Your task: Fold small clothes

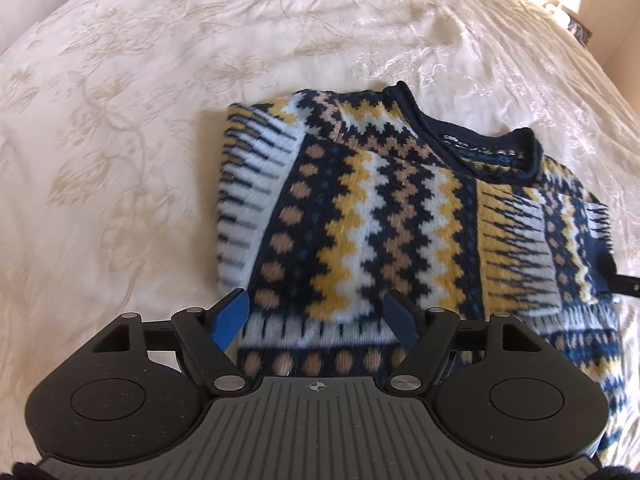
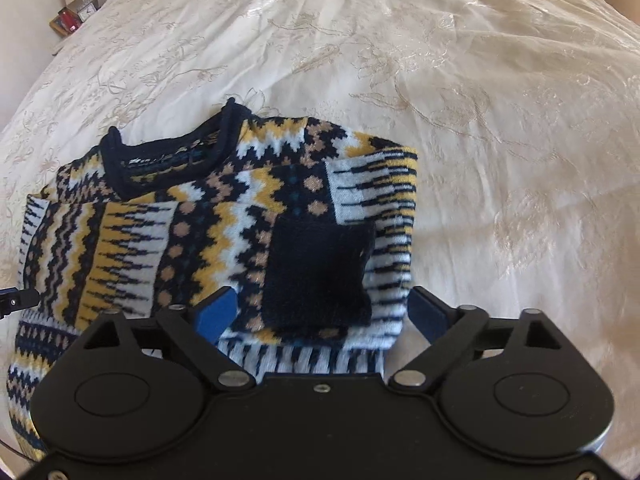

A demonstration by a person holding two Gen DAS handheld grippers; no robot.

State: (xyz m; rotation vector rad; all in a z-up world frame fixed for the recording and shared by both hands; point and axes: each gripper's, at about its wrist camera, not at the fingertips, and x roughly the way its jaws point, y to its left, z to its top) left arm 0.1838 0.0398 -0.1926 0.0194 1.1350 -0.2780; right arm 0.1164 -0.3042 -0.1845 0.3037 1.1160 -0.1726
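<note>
A small knitted sweater [image 1: 384, 208] with navy, yellow, white and tan zigzag bands lies flat on the bed, navy collar away from me, both sleeves folded in over the body. It also shows in the right wrist view [image 2: 192, 232], with a navy cuff [image 2: 320, 272] on top. My left gripper [image 1: 316, 314] is open, hovering over the sweater's left lower part, blue fingers [image 1: 230, 318] apart and empty. My right gripper [image 2: 320, 312] is open over the right lower part, straddling the folded sleeve, holding nothing.
A cream embroidered bedspread [image 1: 140, 120] covers the bed all around the sweater [image 2: 480, 140]. A lamp and small items stand on a nightstand [image 2: 74, 4] at the far corner. The other gripper's tip shows at the frame edge [image 1: 624, 282].
</note>
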